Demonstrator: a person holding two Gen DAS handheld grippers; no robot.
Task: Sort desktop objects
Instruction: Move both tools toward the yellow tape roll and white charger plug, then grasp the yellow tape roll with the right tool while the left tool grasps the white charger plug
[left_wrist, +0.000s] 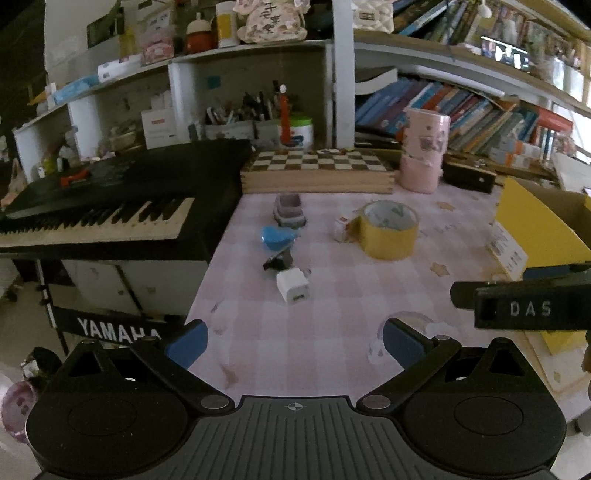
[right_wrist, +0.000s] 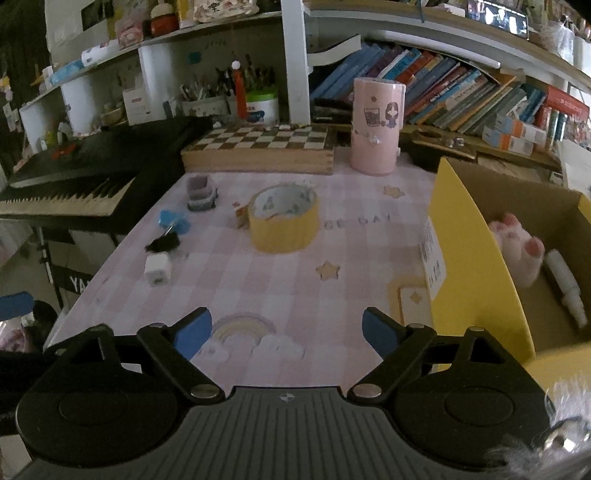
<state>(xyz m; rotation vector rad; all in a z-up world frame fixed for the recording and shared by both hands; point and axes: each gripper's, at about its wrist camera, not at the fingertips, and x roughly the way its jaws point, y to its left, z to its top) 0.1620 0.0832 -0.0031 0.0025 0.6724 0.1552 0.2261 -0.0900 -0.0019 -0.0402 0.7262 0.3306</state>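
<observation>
Lower right of the right wrist view, the box (right_wrist: 476, 236) already holds a plush paw (right_wrist: 521, 247), while tape roll (right_wrist: 282, 221) and charger (right_wrist: 158, 268) wait mid-desk, both grippers' jaws spread empty.

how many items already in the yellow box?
2 visible in the yellow box: a pink paw-shaped plush near its left wall and a white tube just right of it. The box's near and right parts are out of view, so more may be hidden.

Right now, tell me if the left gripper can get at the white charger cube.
Probably yes. The left gripper is open, and bare tablecloth lies between it and the white charger cube, straight ahead.
</observation>
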